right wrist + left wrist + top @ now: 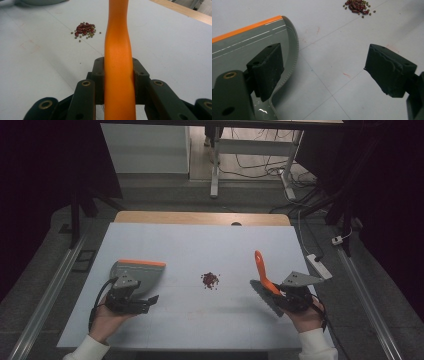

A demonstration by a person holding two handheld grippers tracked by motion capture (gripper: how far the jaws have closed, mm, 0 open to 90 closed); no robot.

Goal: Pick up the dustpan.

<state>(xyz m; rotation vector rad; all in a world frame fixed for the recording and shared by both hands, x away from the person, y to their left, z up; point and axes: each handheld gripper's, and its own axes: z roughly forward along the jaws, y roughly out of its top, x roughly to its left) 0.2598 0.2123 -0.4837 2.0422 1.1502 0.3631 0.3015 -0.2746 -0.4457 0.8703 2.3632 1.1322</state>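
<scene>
The right gripper [292,296] is clamped tight on the orange handle of a brush [119,75], the jaws pressing it from both sides; in the high view the handle rises up and to the left from the jaws, and the dark bristle head lies on the table just left of the hand. The left gripper [131,301] has its jaws spread wide with nothing between them; in the left gripper view one jaw hangs over the rear part of the dustpan [249,42] and the other over bare table, and whether the jaw touches the pan cannot be told. The dustpan [137,272] lies flat at the table's left, its orange lip on the far side. A small pile of beans [210,279] sits about midway between the two grippers, well apart from both, with bare table all round it. The table [200,240] is covered by a pale sheet with faint straight lines and a few reddish marks; a wooden strip shows along its far edge, and both hands work near the near edge. The pan is smooth grey plastic with a curved, finely toothed side rim. The brush handle is smooth, matte and gently waisted. The beans are mostly dark red with a few small greenish ones scattered at the rim of the pile.
</scene>
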